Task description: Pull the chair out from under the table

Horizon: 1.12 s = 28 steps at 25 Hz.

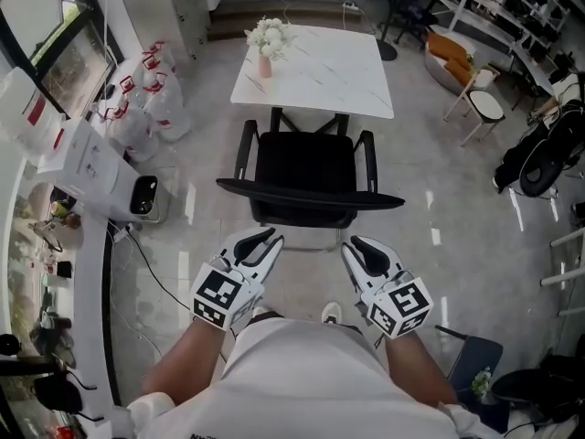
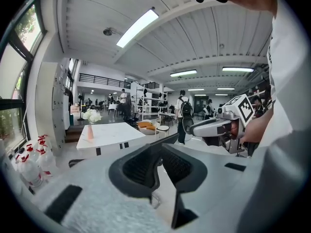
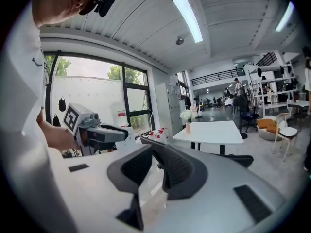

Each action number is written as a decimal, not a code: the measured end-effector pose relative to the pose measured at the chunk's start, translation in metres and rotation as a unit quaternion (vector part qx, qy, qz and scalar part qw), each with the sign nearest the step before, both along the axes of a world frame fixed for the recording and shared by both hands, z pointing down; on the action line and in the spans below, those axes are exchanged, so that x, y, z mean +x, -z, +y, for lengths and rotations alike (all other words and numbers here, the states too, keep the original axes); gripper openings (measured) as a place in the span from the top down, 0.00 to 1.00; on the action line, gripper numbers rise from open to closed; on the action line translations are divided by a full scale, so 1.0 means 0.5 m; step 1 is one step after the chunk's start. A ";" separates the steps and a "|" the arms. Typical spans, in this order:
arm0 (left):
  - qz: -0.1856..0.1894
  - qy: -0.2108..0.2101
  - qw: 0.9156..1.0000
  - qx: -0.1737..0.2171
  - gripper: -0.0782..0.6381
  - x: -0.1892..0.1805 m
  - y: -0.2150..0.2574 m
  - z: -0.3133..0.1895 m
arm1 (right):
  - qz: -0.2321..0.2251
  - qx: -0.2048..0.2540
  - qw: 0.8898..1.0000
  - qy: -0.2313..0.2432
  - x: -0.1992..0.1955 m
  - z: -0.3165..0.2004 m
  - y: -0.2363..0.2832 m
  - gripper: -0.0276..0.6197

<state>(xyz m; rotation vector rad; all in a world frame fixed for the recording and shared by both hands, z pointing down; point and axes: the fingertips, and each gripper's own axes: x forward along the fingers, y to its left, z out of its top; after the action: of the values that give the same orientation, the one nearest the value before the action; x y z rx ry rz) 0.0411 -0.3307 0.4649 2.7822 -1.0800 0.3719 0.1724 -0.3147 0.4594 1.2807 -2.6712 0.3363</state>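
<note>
Chair (image 1: pixel 306 167): 1, black, with 2 armrests. It stood at the near edge of the table (image 1: pixel 338 71), front end just under that edge and backrest toward the person. Most of the seat was clear of the table.

Table: 1, white marble-look top. 1 pink vase (image 1: pixel 265 65) with white flowers stood near its far left corner.

Left gripper (image 1: pixel 260 241): 1, held low just behind the backrest's left half, not touching it. Its jaws stood partly apart, a narrow-to-medium gap, with nothing between the pads. The left gripper view showed only the chair's top edge beyond the tips.

Right gripper (image 1: pixel 364 246): 1, behind the backrest's right half, also clear of it. Its jaws were likewise partly apart and empty.

The 2 grippers were side by side, roughly level, both pointing toward the chair, and each carried 1 marker cube.

Floor (image 1: pixel 430 236): grey and glossy. A cluster of white bottles (image 1: pixel 146 94) with red tops sat on the floor left of the table; the count was unclear. 1 white box (image 1: pixel 87 163) sat left of the chair. 1 small round stool (image 1: pixel 484 106) stood right of the table, well apart from it. The left gripper view showed several people far back in the room, too small to count.
</note>
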 end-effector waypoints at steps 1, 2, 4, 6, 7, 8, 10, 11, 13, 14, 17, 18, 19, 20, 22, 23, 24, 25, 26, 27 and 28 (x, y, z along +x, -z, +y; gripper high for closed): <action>0.000 0.003 1.000 0.001 0.78 -0.002 0.000 -0.001 | 0.000 0.001 1.000 0.002 0.001 -0.002 0.000 0.82; 0.000 0.006 1.000 0.001 0.77 -0.004 -0.001 -0.001 | 0.000 0.002 1.000 0.004 0.001 -0.003 -0.001 0.81; 0.000 0.009 1.000 0.002 0.73 -0.007 -0.004 -0.001 | 0.005 0.008 1.000 0.010 -0.001 -0.004 -0.003 0.79; -0.002 0.011 1.000 0.005 0.71 -0.009 -0.004 -0.002 | 0.016 0.016 1.000 0.015 -0.002 -0.005 -0.003 0.78; -0.003 0.012 1.000 0.006 0.70 -0.010 -0.003 -0.003 | 0.021 0.019 0.999 0.016 -0.002 -0.005 -0.002 0.78; -0.007 0.013 1.000 0.008 0.69 -0.012 -0.002 -0.003 | 0.026 0.020 0.999 0.018 -0.002 -0.006 -0.002 0.77; -0.019 0.013 1.000 0.013 0.66 -0.013 -0.002 -0.005 | 0.035 0.020 0.999 0.019 -0.001 -0.010 -0.002 0.76; -0.026 0.012 0.999 0.016 0.66 -0.013 -0.003 -0.005 | 0.039 0.020 0.999 0.019 0.000 -0.013 -0.003 0.76; -0.038 0.006 0.999 0.018 0.66 -0.011 -0.008 -0.006 | 0.043 0.019 0.999 0.019 0.001 -0.018 -0.006 0.77; -0.044 0.002 0.999 0.019 0.67 -0.010 -0.011 -0.006 | 0.045 0.018 0.999 0.019 0.000 -0.019 -0.008 0.77; -0.059 -0.007 0.998 0.019 0.67 -0.010 -0.021 -0.008 | 0.053 0.019 0.998 0.022 -0.001 -0.022 -0.011 0.77; -0.064 -0.009 0.998 0.019 0.67 -0.012 -0.024 -0.011 | 0.057 0.019 0.998 0.023 -0.001 -0.024 -0.011 0.77; -0.071 -0.010 0.997 0.020 0.67 -0.015 -0.028 -0.015 | 0.062 0.019 0.998 0.025 -0.001 -0.026 -0.013 0.77; -0.080 -0.011 0.997 0.021 0.67 -0.019 -0.032 -0.020 | 0.069 0.018 0.997 0.027 0.000 -0.029 -0.017 0.77; -0.102 -0.016 0.994 0.020 0.67 -0.028 -0.047 -0.033 | 0.092 0.010 0.995 0.033 0.002 -0.035 -0.033 0.78; -0.116 -0.021 0.993 0.016 0.67 -0.031 -0.058 -0.039 | 0.108 0.004 0.993 0.036 0.004 -0.038 -0.044 0.78; -0.131 -0.026 0.991 0.012 0.67 -0.034 -0.071 -0.045 | 0.128 0.000 0.991 0.039 0.006 -0.041 -0.055 0.78; -0.149 -0.030 0.988 0.008 0.67 -0.039 -0.085 -0.052 | 0.149 -0.001 0.988 0.043 0.008 -0.046 -0.063 0.78; -0.169 -0.033 0.985 0.007 0.68 -0.046 -0.099 -0.060 | 0.171 0.000 0.984 0.048 0.010 -0.052 -0.069 0.78; -0.191 -0.036 0.981 0.010 0.68 -0.053 -0.110 -0.069 | 0.194 0.004 0.979 0.054 0.011 -0.059 -0.071 0.78; -0.214 -0.040 0.976 0.016 0.68 -0.059 -0.115 -0.080 | 0.221 0.010 0.973 0.060 0.012 -0.066 -0.071 0.78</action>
<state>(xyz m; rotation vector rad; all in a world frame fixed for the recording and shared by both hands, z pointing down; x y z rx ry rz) 0.0117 -0.3705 0.5225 2.8521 -1.0559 1.0074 0.1784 -0.3479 0.4947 1.0433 -2.3586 0.0035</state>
